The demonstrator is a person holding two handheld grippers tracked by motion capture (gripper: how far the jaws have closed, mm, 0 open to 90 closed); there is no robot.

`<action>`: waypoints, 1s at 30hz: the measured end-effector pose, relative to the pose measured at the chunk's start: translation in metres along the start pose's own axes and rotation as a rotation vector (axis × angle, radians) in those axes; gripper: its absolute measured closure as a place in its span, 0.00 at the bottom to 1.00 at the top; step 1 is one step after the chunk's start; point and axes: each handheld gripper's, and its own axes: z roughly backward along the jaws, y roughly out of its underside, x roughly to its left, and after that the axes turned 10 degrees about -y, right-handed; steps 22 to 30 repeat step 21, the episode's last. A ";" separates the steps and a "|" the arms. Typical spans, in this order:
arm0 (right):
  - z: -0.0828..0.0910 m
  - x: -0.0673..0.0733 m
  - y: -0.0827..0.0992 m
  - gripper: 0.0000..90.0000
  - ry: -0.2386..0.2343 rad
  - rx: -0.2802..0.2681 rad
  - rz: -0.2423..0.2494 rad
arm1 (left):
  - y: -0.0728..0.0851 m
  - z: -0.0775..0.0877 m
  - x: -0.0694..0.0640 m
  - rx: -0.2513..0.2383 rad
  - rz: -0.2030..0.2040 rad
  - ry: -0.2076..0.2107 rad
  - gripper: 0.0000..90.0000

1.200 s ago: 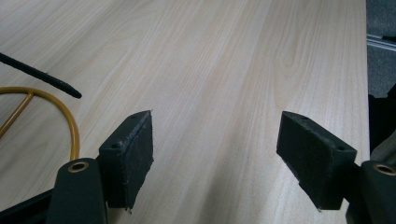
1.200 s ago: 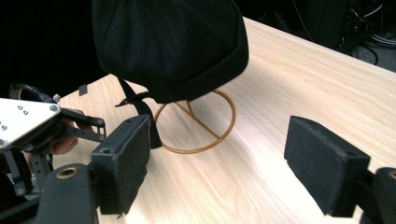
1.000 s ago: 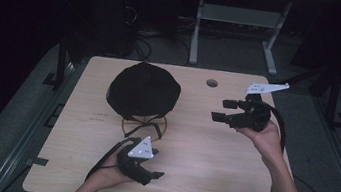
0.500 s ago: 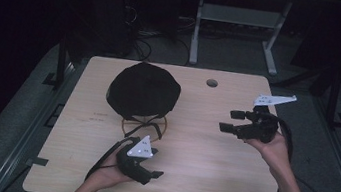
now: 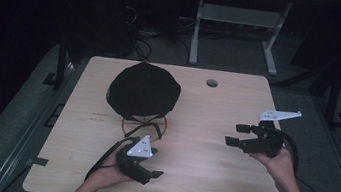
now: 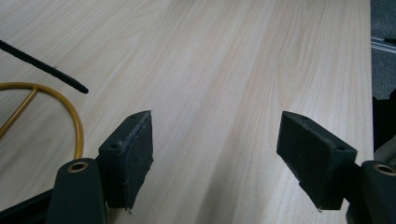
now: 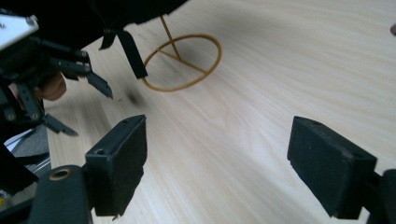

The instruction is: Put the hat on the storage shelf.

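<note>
Fingers of our left gripper (image 5: 146, 172) and right gripper (image 5: 242, 136) stand wide, holding nothing. Our black hat (image 5: 144, 91) sits on a yellow wire stand (image 5: 144, 124) at the desk's (image 5: 209, 167) far-left; bare wood lies between.

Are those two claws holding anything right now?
No. The left claw and right claw are both open over the bare table, apart from the black cap.
</note>
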 end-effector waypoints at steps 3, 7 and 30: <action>0.002 -0.001 0.009 0.22 0.004 0.001 -0.008 | 0.000 0.000 0.001 0.001 0.001 -0.001 0.30; 0.005 0.000 0.020 0.22 0.011 0.005 -0.021 | 0.001 0.001 0.001 0.002 0.009 -0.002 0.30; 0.008 0.012 0.056 0.21 0.021 0.015 -0.026 | 0.001 0.001 0.003 0.005 0.009 -0.003 0.30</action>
